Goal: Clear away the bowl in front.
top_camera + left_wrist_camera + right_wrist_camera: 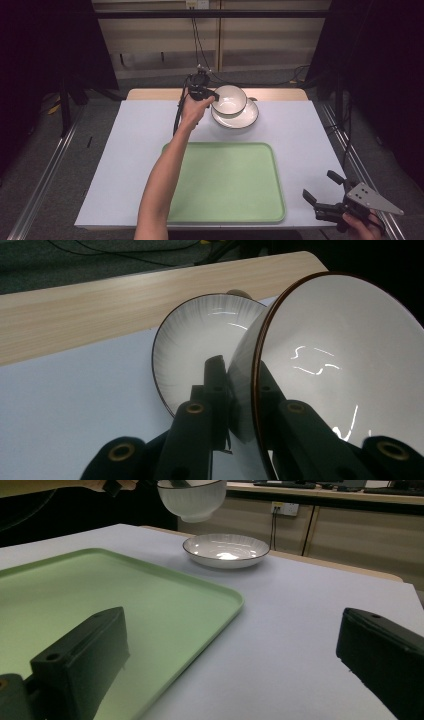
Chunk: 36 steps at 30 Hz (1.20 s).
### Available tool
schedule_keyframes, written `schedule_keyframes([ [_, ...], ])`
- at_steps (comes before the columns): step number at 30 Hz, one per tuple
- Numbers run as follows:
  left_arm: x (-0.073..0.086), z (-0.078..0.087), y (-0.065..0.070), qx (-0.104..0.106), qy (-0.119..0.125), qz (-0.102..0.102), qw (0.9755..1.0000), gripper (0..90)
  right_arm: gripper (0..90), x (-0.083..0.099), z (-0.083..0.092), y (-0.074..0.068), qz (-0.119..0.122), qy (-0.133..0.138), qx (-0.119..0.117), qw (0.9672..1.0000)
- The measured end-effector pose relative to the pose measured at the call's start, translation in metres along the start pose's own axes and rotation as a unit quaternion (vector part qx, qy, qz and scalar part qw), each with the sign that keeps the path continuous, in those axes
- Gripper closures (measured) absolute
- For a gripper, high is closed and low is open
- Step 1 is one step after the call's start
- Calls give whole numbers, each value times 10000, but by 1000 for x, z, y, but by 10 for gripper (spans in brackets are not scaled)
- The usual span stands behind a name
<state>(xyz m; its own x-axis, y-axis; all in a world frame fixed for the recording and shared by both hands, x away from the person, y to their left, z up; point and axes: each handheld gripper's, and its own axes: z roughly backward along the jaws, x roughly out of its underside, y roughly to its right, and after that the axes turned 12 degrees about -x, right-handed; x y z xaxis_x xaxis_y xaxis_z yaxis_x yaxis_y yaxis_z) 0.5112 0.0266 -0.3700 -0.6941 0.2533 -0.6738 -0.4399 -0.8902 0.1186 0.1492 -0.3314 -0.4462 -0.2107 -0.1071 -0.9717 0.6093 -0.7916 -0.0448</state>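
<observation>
1. The left gripper (214, 96) pinches the rim of a white ceramic bowl with a dark rim (229, 100), held in the air over a shallow white plate (246, 119) on the table (125, 150).
2. The right gripper (324, 192) rests spread wide near the pale green tray (225, 180).

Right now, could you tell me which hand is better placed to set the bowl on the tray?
Left: its gripper is shut on the bowl's rim, above the plate. The right gripper waits open beside the tray.
</observation>
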Motion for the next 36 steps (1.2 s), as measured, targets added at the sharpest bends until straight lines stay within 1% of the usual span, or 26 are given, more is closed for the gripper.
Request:
schedule_keyframes([
  [1,0,1,0,-7,27,28,10000,821,0,0,0,0,7,1,21,10000],
  [2,0,4,0,62,17,49,10000,820,0,0,0,0,18,6,5,10000],
  [4,1,8,-1,118,28,60,9999,822,0,0,0,-1,26,9,32,10000],
  [7,2,13,1,83,62,9,9999,821,0,0,0,-1,40,8,13,10000],
  [10,6,20,5,41,91,-52,9999,821,0,-1,1,-1,-6,6,-14,10000],
  [11,6,22,5,60,81,-79,9999,821,0,0,0,-1,43,9,-26,10000],
  [13,9,26,6,83,94,-80,9999,821,0,0,-1,-2,27,5,-46,10000],
  [16,13,32,8,203,89,-103,9997,821,1,0,-1,-2,60,-6,-44,10000],
  [18,16,35,9,221,111,-155,9996,820,1,0,-1,-2,49,-4,-53,10000],
  [19,17,35,9,236,104,-149,9996,821,1,0,-1,-2,46,0,-32,10000],
  [21,20,38,10,287,103,-211,9993,820,2,0,-1,-3,50,-18,-59,10000],
  [23,23,39,12,353,103,-183,9992,821,3,0,-2,-3,61,-16,-51,10000],
  [25,25,40,14,414,90,-226,9988,821,5,-1,-2,-3,45,-6,-52,10000],
  [28,29,40,19,492,70,-286,9984,820,5,-1,-2,-3,67,-9,-58,10000],
  [29,30,40,21,516,79,-273,9983,821,5,-1,-2,-3,62,-8,-65,10000],
  [30,32,41,24,555,71,-335,9979,821,5,-1,-2,-3,62,-9,-65,10000],
  [34,34,39,32,676,36,-382,9970,821,5,0,-2,-3,65,-2,-66,10000],
  [36,35,39,35,703,33,-394,9967,820,5,-1,-2,-3,75,-12,-62,10000],
])
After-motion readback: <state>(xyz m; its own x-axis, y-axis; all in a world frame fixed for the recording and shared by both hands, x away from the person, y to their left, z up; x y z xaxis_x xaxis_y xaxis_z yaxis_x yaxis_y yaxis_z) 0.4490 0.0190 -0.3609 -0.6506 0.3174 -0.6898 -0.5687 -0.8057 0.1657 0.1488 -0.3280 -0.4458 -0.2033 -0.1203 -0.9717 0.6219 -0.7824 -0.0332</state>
